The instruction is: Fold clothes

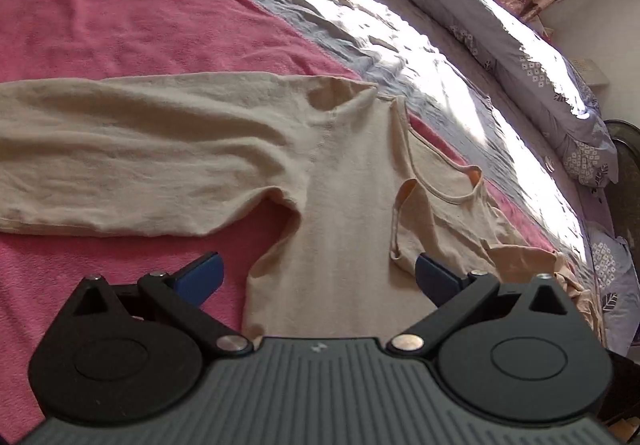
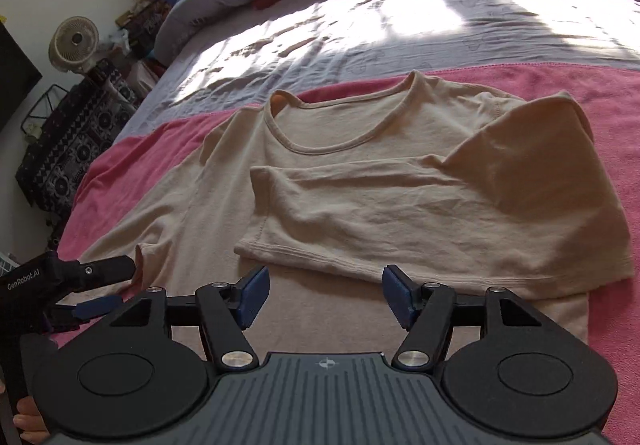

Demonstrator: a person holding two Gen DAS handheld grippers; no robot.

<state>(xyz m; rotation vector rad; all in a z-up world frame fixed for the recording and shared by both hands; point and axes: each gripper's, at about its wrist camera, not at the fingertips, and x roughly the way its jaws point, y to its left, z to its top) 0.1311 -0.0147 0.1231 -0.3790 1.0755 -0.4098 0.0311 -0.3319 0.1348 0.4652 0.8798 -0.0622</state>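
Observation:
A beige long-sleeved shirt [image 1: 344,181] lies on a pink blanket [image 1: 100,29]. In the left wrist view its left sleeve [image 1: 132,153] stretches out flat to the left. My left gripper [image 1: 320,277] is open and empty, just above the shirt's side below the armpit. In the right wrist view the shirt [image 2: 360,149] has its right sleeve [image 2: 420,221] folded across the chest. My right gripper [image 2: 324,297] is open and empty over the shirt's lower part. The left gripper [image 2: 100,301] shows at the lower left there, by the shirt's edge.
The blanket [image 2: 560,85] lies on a bed with a grey sheet [image 2: 360,25] in strong sunlight. A grey patterned duvet [image 1: 520,57] is bunched along the far side. A fan [image 2: 74,43] and clutter stand beside the bed at left.

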